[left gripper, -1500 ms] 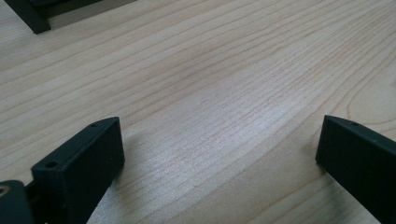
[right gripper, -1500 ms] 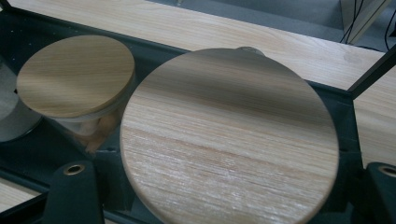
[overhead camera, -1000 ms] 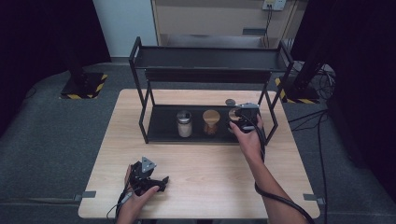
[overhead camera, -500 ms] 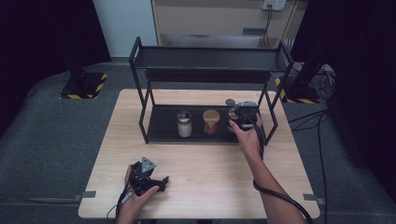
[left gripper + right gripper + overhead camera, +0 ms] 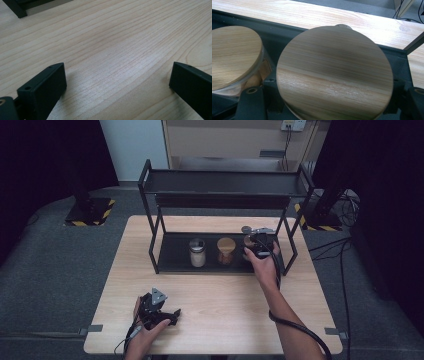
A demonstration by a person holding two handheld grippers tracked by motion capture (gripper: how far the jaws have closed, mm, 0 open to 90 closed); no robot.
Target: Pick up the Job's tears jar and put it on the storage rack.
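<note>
Right claw (image 5: 332, 105) clamps a wood-lidded jar (image 5: 334, 75), its glass body hidden lower centre; left claw (image 5: 117, 85) spread over tabletop (image 5: 112, 37).

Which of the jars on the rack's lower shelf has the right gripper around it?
The rightmost wooden-lidded jar: the right gripper straddles it, unlike the middle wooden-lidded jar and the metal-lidded jar.
</note>
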